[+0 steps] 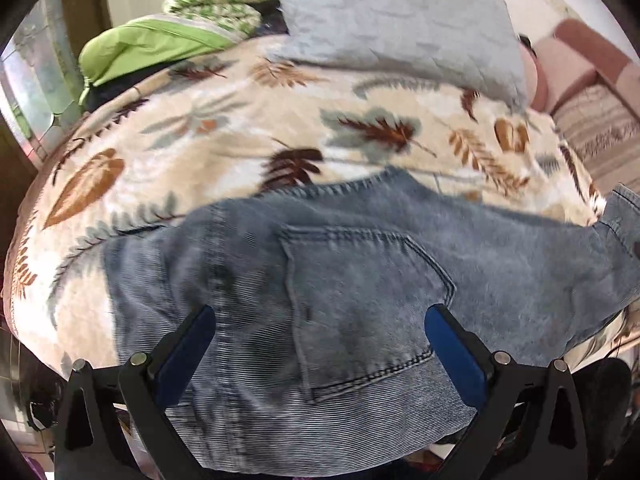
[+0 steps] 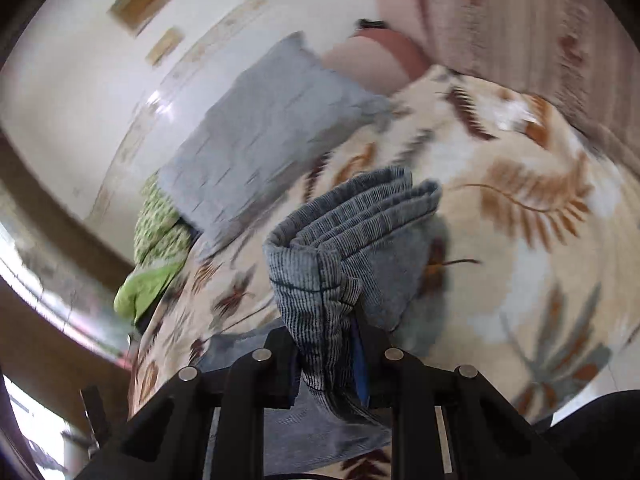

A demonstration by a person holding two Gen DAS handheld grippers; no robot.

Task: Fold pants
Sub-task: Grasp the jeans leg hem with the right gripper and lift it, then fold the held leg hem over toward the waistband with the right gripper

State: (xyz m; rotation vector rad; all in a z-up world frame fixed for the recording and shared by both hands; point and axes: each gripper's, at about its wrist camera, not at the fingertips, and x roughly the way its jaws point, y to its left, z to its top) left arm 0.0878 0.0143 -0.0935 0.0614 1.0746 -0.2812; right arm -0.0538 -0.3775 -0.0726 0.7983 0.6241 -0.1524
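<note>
Faded blue jeans (image 1: 360, 264) lie spread on a leaf-patterned blanket (image 1: 224, 132), back pocket facing up. My left gripper (image 1: 320, 316) hovers over the seat of the jeans. It is open, its blue pads (image 1: 192, 344) wide apart on either side of the pocket and not pinching the cloth. In the right wrist view, my right gripper (image 2: 328, 328) is shut on a bunched, layered end of the jeans (image 2: 352, 216), lifted above the blanket (image 2: 520, 240). The stacked denim edges stick out past the fingertips.
A grey pillow (image 1: 392, 20) lies at the far side of the bed, also visible in the right wrist view as the grey pillow (image 2: 260, 128). Green bedding (image 1: 152, 44) is piled at the far left. A striped pink-brown cover (image 1: 600, 132) lies to the right.
</note>
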